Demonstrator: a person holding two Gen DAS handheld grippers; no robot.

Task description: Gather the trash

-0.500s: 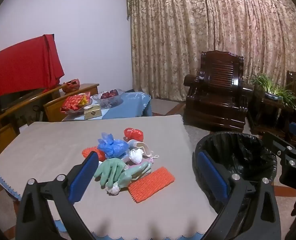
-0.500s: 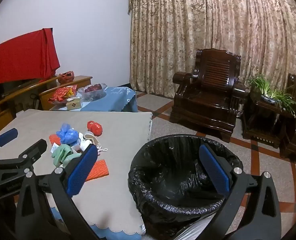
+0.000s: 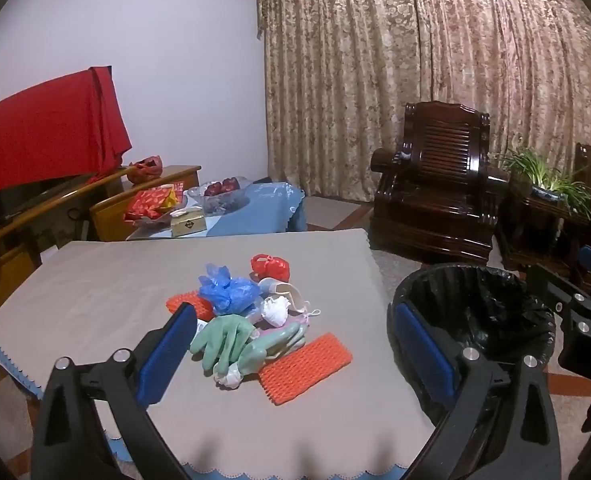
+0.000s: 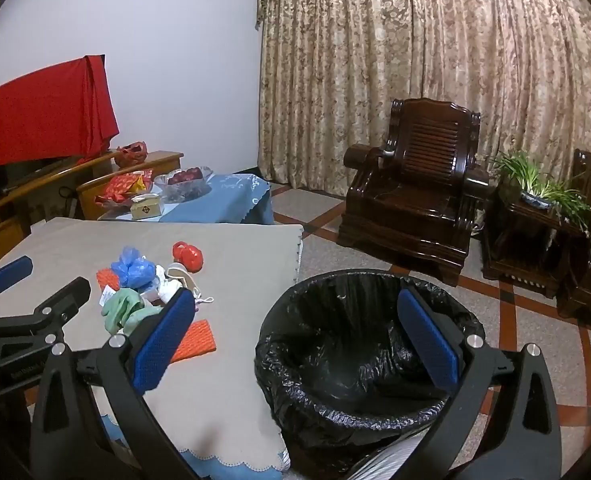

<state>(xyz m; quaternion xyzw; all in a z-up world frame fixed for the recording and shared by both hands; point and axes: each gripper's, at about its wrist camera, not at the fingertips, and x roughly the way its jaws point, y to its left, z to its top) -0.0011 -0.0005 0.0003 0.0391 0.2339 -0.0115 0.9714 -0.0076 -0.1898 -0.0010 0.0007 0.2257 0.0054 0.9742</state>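
Progress: nothing binned | trash pile mid-surface, all left | bin off right edge, seemingly empty | left gripper, right gripper: jaws wide, holding nothing

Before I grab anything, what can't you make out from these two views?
- Bin floor: both views, hidden by its rim and the black liner's folds.
- Items beneath the green gloves and blue bag: covered.
- Second orange mesh: left view, partly hidden by the left tool finger.
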